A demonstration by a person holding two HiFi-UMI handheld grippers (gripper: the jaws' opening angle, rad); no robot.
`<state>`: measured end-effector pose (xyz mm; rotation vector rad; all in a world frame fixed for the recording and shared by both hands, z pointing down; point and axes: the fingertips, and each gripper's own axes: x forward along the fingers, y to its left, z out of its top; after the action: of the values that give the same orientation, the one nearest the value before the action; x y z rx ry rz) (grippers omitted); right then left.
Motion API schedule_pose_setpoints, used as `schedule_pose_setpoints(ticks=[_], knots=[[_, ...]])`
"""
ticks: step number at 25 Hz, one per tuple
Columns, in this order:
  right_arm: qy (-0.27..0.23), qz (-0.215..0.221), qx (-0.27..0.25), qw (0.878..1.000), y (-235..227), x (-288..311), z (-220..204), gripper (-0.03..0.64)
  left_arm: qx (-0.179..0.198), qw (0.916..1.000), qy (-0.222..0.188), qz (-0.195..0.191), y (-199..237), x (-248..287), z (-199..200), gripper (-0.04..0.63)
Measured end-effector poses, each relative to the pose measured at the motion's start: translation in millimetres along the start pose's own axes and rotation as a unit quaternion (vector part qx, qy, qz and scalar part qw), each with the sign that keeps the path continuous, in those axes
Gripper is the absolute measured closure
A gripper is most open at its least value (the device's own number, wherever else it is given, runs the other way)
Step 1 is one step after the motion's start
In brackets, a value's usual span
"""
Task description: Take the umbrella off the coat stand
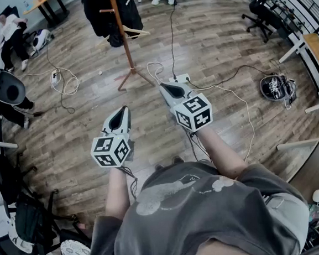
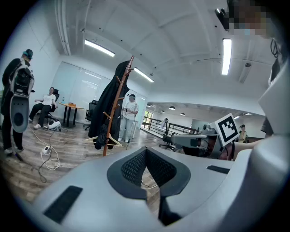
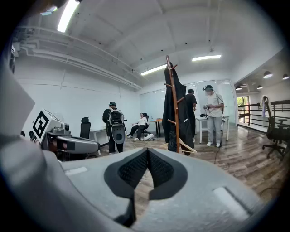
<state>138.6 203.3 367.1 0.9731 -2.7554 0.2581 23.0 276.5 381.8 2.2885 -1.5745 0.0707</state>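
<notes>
I note left claw (image 1: 125,108) and right claw (image 1: 163,86) both closed on nothing, well apart from the coat stand (image 1: 124,41); the umbrella (image 1: 115,40), seemingly the dark bundle hung low there, may snag the coat (image 1: 95,13) and tip the stand.

The coat stand (image 1: 126,46) (image 3: 174,108) is a reddish-brown wooden pole with short upturned pegs. It stands upright on splayed legs on the plank floor, ahead of the left gripper (image 1: 124,109) and right gripper (image 1: 165,87) and well apart from both. A dark coat (image 1: 97,13) hangs over its upper part. Low beside the pole, next to a wooden hanger (image 1: 134,31), hangs a small dark bundle (image 1: 116,40) (image 3: 172,146). Whether this is the umbrella cannot be told.
</notes>
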Motion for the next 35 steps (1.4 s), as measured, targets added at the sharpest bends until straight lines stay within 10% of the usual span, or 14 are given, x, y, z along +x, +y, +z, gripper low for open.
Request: schedule_pose_setpoints(ticks=[21,35], knots=[[-0.031,0.039,-0.007,0.999,42.2,-9.0,-1.4,0.619,0.000,1.0000,-0.003,0.004,-0.2,-34.9,-10.0,0.584],[-0.019,-0.011,0.018,1.000,59.3,4.5,-19.2,0.618,-0.011,0.9999,-0.003,-0.006,29.4,-60.7,-22.2,0.584]])
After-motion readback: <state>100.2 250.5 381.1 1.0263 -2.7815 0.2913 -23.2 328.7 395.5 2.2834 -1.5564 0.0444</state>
